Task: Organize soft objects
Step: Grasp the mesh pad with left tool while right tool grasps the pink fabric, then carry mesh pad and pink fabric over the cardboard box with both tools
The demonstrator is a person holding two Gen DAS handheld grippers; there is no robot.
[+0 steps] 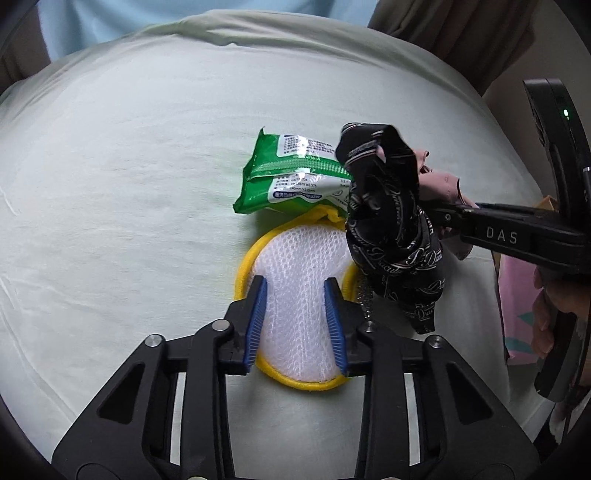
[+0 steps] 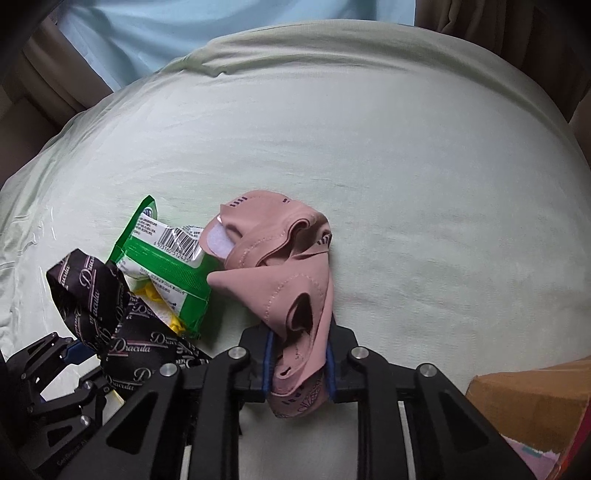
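Observation:
A white mesh bag with a yellow rim [image 1: 295,288] lies on the pale green bed sheet [image 1: 129,166]. My left gripper [image 1: 297,325] straddles it, jaws apart, blue pads on either side of the mesh. A green wet-wipe pack [image 1: 291,173] lies just beyond; it also shows in the right wrist view [image 2: 162,266]. My right gripper [image 2: 300,365] is shut on a pink fabric piece [image 2: 280,266]. A black printed scarf [image 1: 391,229] hangs beside that gripper and shows in the right wrist view [image 2: 110,321] too; whether it is pinched as well I cannot tell.
A brown cardboard box [image 2: 535,402] with pink paper sits at the bed's right edge. Brown curtains [image 1: 461,33] and a light blue curtain [image 2: 184,33] hang behind the bed. The sheet stretches wide to the left and far side.

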